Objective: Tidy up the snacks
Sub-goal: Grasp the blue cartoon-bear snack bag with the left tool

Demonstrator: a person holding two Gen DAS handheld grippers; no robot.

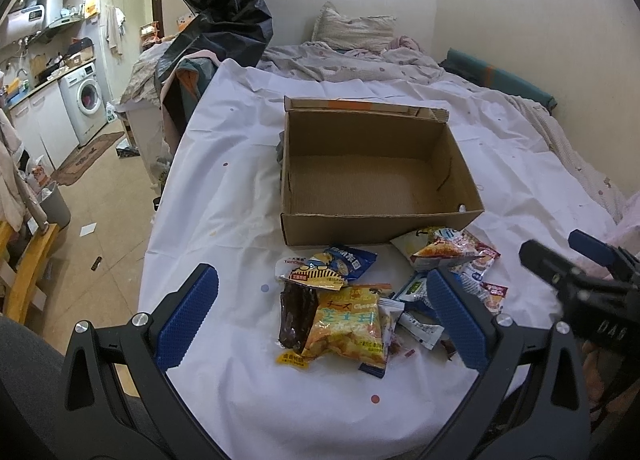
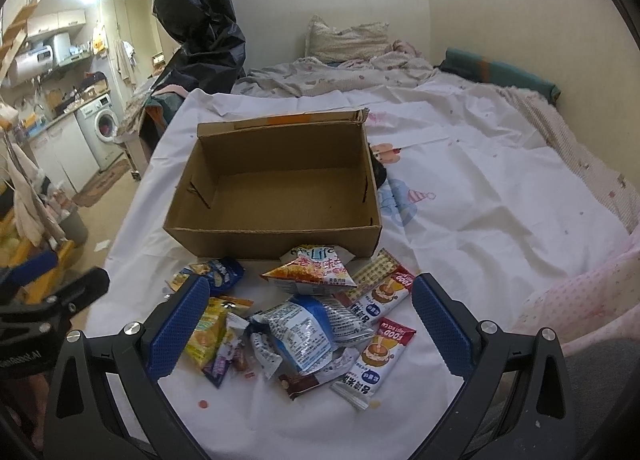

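Left hand-held gripper (image 1: 320, 314): spread wide, holding nothing, poised above the near part of the snack pile (image 1: 372, 300). Right hand-held gripper (image 2: 310, 322): likewise wide apart and empty, over the same heap. Directly below the left one, a yellow chip bag (image 1: 346, 326) beside a dark brown packet (image 1: 295, 314); under the right one, a blue-and-silver packet (image 2: 308, 330) and two red-and-white sachets (image 2: 378, 356). Just beyond the pile, touching a triangular orange pouch (image 2: 314, 270), an open cardboard box (image 2: 276, 238), empty inside. All resting on a white sheet (image 2: 480, 188) spread over a bed.
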